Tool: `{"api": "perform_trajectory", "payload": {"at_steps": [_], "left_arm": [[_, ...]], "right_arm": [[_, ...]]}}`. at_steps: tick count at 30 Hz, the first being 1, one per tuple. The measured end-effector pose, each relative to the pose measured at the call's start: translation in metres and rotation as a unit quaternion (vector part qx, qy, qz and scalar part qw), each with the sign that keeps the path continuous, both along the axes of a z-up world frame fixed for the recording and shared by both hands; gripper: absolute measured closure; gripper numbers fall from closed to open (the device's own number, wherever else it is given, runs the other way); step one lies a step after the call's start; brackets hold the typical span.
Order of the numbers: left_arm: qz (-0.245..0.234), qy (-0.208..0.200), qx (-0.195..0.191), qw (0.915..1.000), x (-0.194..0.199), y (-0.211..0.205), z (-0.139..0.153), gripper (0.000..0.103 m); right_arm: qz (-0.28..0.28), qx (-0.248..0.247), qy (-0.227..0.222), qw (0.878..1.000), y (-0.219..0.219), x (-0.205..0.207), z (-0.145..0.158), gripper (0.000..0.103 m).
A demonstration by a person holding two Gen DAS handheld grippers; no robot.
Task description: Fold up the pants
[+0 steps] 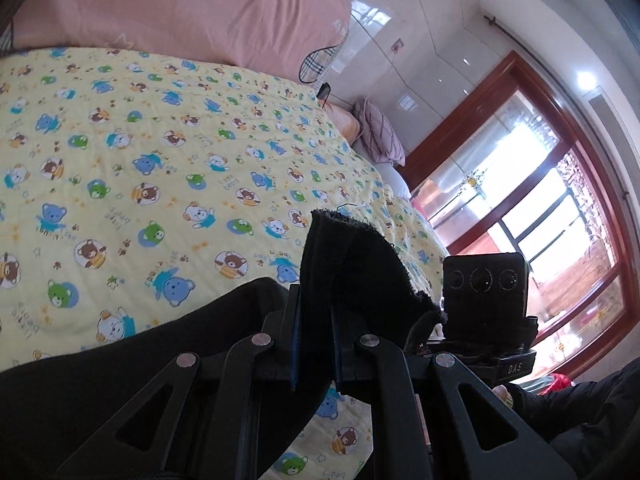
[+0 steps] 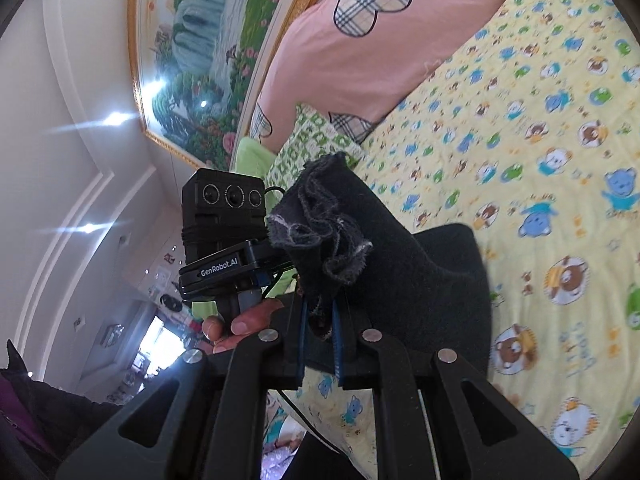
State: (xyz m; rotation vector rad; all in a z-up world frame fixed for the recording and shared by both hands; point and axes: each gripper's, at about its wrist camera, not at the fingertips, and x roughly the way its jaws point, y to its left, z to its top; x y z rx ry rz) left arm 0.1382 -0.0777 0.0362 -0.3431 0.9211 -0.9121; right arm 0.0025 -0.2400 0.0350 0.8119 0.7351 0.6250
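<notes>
Yellow bedsheet (image 1: pixel 160 128) with small printed bears covers the bed, and a pink pillow (image 1: pixel 192 12) lies at its far end. Black pants (image 1: pixel 348 264) hang between the two tools, lifted over the sheet. On the left gripper (image 1: pixel 316 344) the jaws are closed narrow on a fold of the dark cloth, and the rest falls down to the left onto the bed. On the right gripper (image 2: pixel 320 336) the jaws also pinch a frayed edge that stands up above them. Both tools sit close side by side, so the long axis of the pants probably runs down and away from them; I judge that the next move is to carry this held end forward over the lying part.
</notes>
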Motion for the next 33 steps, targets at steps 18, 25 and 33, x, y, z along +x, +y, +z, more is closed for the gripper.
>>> {"api": "perform_trajectory", "payload": {"at_steps": [18,25,33], "left_arm": [[0.090,0.082,-0.013,0.9924,-0.014,0.065,-0.070,0.094],[0.132,0.095,0.002,0.9867,-0.022,0.084,-0.074,0.094],[0.189,0.104,0.019,0.9763,-0.044,0.113,-0.075,0.090]], "right_arm": [[0.048,-0.061,0.062,0.995,0.045,0.022,-0.048,0.089],[0.056,-0.112,0.066,0.990,0.058,0.023,-0.047,0.085],[0.078,-0.140,0.046,0.986,0.078,0.020,-0.039,0.052]]}}
